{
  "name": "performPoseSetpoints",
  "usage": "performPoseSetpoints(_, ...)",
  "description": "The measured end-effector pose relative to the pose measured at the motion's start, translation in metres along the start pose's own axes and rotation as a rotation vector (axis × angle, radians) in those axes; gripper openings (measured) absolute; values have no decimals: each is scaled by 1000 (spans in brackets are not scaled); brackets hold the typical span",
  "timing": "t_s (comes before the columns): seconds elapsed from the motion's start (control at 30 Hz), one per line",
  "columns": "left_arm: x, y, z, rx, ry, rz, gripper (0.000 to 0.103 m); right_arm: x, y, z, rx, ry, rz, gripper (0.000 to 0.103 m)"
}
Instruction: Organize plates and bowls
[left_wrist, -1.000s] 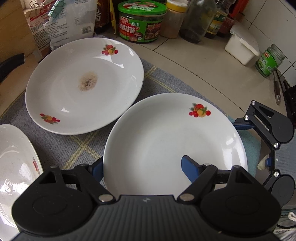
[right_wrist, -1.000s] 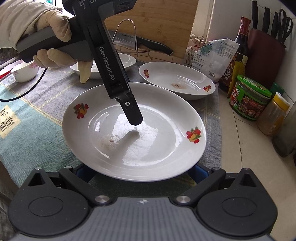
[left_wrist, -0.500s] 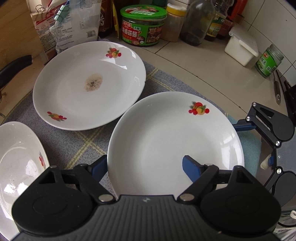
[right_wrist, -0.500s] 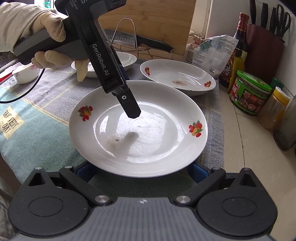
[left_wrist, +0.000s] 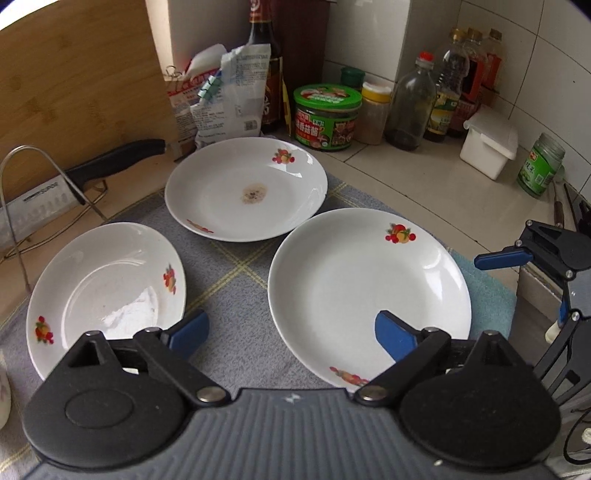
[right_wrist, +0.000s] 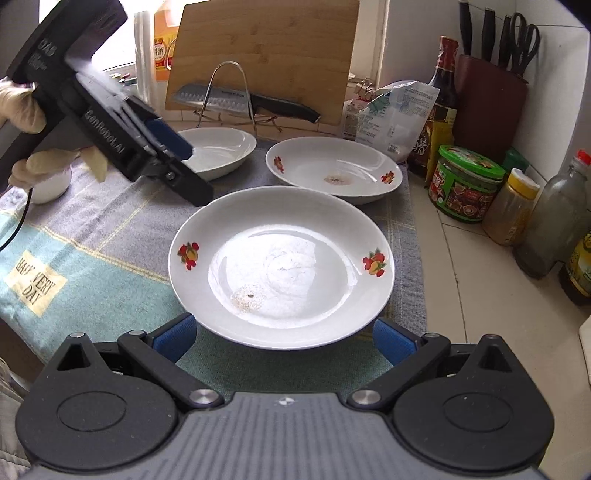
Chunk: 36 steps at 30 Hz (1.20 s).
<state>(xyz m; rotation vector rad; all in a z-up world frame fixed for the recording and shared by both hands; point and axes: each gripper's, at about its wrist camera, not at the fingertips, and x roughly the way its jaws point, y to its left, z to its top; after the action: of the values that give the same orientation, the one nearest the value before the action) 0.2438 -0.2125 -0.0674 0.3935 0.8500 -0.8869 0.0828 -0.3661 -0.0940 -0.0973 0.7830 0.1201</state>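
Note:
Three white plates with fruit prints lie on a grey and teal cloth (left_wrist: 236, 266): a near plate (left_wrist: 369, 291) (right_wrist: 280, 266), a stained far plate (left_wrist: 245, 188) (right_wrist: 332, 170) and a left plate (left_wrist: 107, 291) (right_wrist: 218, 151). My left gripper (left_wrist: 291, 332) (right_wrist: 181, 162) hovers over the cloth between the left and near plates. Its jaws are opening wide and nothing is pressed between them. My right gripper (right_wrist: 284, 339) (left_wrist: 535, 288) stands open at the near plate's edge. Its pads are clear of the rim.
A knife (left_wrist: 92, 166) rests on a wire rack (right_wrist: 229, 88) before a wooden board (right_wrist: 266, 48). A green-lidded jar (left_wrist: 327, 116), bottles (left_wrist: 410, 99), a white box (left_wrist: 487, 146) and a bag (left_wrist: 225, 99) line the tiled counter. A small white cup (right_wrist: 51, 184) stands at the left.
My left gripper has let go of the near plate's rim, pulled back up and to the left, and its jaws have widened. My right gripper has drawn back a little from that plate.

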Motion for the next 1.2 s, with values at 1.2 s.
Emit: performPoseSetpoints(1.2,4,10,7,-229,-69,231,100,76,-86,128,199,-10,89,103)
